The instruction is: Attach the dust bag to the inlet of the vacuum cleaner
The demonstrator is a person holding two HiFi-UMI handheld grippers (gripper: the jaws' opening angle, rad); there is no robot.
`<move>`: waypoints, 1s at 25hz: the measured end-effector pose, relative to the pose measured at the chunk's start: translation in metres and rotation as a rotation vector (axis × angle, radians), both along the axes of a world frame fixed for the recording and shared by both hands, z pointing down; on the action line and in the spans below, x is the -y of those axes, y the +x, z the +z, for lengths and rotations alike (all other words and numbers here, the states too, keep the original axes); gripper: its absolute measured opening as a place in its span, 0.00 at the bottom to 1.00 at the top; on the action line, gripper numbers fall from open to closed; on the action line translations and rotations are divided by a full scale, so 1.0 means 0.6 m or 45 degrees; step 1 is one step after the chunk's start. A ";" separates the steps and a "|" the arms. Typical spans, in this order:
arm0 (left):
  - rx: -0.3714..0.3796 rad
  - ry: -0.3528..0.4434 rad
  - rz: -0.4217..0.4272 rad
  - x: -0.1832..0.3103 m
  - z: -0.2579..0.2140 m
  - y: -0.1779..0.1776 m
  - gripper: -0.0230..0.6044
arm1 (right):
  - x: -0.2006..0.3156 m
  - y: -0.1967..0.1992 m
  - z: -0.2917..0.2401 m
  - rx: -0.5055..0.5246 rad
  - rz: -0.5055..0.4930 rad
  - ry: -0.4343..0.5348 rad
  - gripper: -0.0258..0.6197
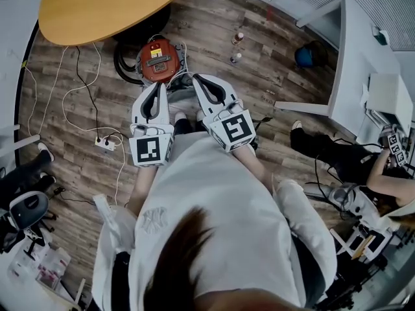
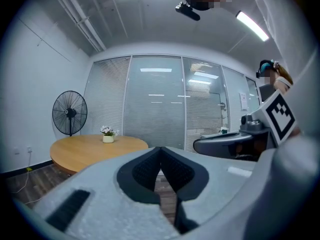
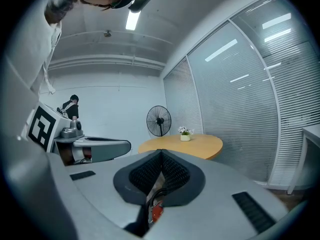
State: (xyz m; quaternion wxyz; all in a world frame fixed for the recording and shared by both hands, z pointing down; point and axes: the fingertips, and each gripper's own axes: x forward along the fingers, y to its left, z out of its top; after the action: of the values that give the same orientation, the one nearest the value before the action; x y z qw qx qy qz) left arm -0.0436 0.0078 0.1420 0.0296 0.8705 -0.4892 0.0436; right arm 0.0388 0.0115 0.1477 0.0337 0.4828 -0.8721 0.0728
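The head view alone shows the red vacuum cleaner [image 1: 159, 60] whole, on the floor [image 1: 272, 63]; left gripper [image 1: 158, 85] and right gripper [image 1: 196, 78] are closed, empty.

Round wooden table [image 1: 110, 5] ahead of me, small flower pot [image 2: 108, 132] on it, standing fan [image 2: 69, 112] beside it, power strip [image 1: 105, 143] on the plank floor [image 1: 272, 70] at my left, two bottles [image 1: 238, 38] at my right, white desk [image 1: 363, 63] beyond.

The table [image 1: 97, 5] blocks the upper left, a power strip [image 1: 105, 143] clutters the left; floor [image 1: 275, 67] right of the vacuum cleaner [image 1: 159, 60] lies open.
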 end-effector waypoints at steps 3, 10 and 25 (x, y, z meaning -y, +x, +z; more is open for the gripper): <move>-0.003 0.001 0.003 -0.001 0.000 0.000 0.06 | 0.001 0.002 0.000 0.000 0.009 0.000 0.05; -0.013 0.004 0.007 -0.001 -0.002 -0.001 0.06 | 0.007 0.007 -0.003 0.000 0.030 0.005 0.05; -0.012 0.006 0.036 0.003 0.000 0.003 0.06 | 0.016 0.006 -0.002 0.001 0.043 0.000 0.05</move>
State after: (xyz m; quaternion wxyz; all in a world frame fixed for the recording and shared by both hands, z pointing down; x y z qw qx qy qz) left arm -0.0421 0.0060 0.1419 0.0293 0.8776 -0.4770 0.0387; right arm 0.0422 0.0022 0.1467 0.0322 0.4974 -0.8638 0.0736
